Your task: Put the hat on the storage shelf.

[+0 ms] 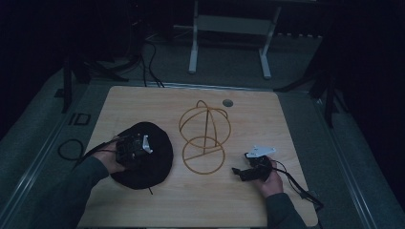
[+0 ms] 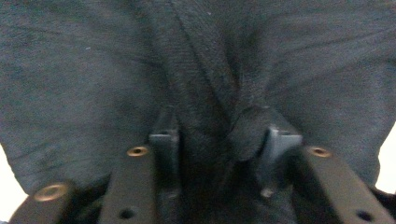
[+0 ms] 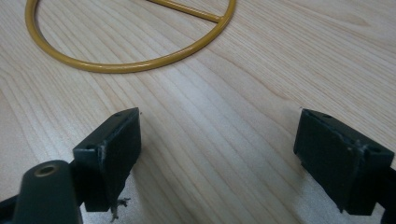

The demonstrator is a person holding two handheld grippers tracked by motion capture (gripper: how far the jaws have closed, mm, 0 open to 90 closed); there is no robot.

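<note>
Black hat [image 2: 116, 84] fabric is pinched between the left gripper's [image 2: 219, 135] jaws, seen close; right gripper's [image 3: 217, 140] jaws apart.

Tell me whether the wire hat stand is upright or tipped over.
Upright. The wire hat stand sits with its round base ring flat on the table, and its domed wire top rises on the centre post above it, beside the black hat.

Person wears dark grey-green long sleeves [image 1: 71, 191] on both arms. Left gripper [image 2: 219, 140] is black with brass-coloured screws on its jaw arms; right gripper [image 1: 237, 171] is black, topped by a grey three-cornered plate. A black cable [image 1: 296, 183] trails from it.
</note>
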